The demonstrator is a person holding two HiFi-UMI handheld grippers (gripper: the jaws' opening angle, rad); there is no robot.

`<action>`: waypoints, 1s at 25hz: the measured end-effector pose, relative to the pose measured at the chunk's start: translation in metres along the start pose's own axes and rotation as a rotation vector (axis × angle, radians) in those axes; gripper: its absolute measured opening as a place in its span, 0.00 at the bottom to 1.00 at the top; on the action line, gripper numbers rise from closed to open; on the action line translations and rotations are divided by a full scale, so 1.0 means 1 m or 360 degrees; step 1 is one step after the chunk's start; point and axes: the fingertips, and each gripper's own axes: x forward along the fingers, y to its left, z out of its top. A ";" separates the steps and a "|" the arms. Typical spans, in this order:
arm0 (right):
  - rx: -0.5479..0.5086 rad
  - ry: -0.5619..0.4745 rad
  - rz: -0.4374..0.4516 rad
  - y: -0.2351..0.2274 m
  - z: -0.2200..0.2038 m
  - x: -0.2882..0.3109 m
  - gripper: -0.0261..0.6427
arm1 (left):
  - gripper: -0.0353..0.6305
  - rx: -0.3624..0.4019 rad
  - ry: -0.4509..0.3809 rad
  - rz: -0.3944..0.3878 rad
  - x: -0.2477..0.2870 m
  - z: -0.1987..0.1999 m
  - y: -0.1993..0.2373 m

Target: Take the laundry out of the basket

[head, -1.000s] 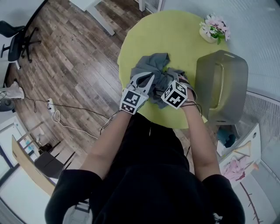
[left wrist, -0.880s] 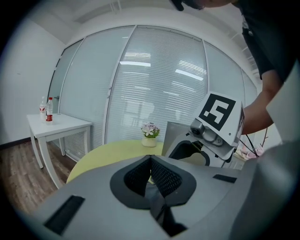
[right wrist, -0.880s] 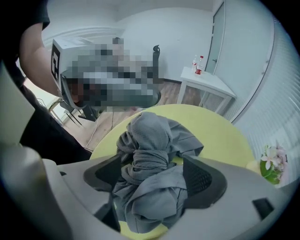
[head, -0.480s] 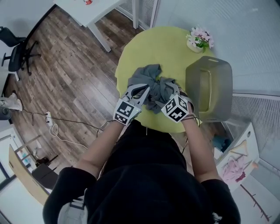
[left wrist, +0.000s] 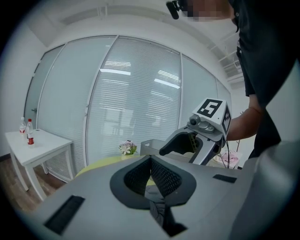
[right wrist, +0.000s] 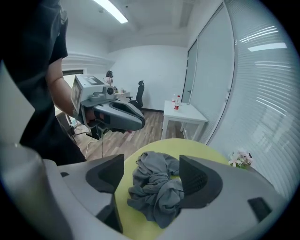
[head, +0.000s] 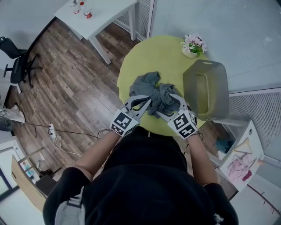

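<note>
A crumpled grey garment (head: pixel 154 91) lies on the round yellow-green table (head: pixel 153 55), out of the grey laundry basket (head: pixel 189 90), which stands at the table's right edge. My left gripper (head: pixel 148 101) is at the garment's near left edge; in the left gripper view its pads (left wrist: pixel 157 176) meet, with a fold of grey cloth (left wrist: pixel 160 216) pinched between them. My right gripper (head: pixel 164 104) is open at the near right edge. Seen from the right gripper view, the garment (right wrist: pixel 157 187) lies between its spread jaws (right wrist: pixel 152 176).
A small pot of flowers (head: pixel 192 45) stands at the table's far side, by the basket. A white side table (head: pixel 101 13) with bottles is beyond, on the wood floor. A glass wall with blinds runs along the right. The person's body is close against the near table edge.
The head view has tilted up, so table and basket sit lower in the picture. Both grippers stay at the garment's near edge; the right one has drawn back slightly toward the person.
</note>
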 end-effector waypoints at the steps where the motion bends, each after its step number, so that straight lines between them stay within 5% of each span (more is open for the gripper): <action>1: 0.0023 -0.0042 -0.0011 0.001 0.006 -0.005 0.60 | 0.07 0.0021 -0.0011 -0.0014 -0.002 0.005 -0.002; 11: 0.0254 -0.0829 -0.0196 -0.005 0.083 -0.079 0.16 | 0.07 0.0073 -0.0189 -0.0059 -0.019 0.069 -0.012; 17: 0.0264 -0.1036 -0.0294 -0.003 0.106 -0.102 0.07 | 0.07 0.0096 -0.0279 -0.0087 -0.026 0.101 -0.025; 25: 0.0317 -0.1073 -0.0348 -0.004 0.101 -0.107 0.07 | 0.07 0.0074 -0.0307 -0.0121 -0.023 0.103 -0.033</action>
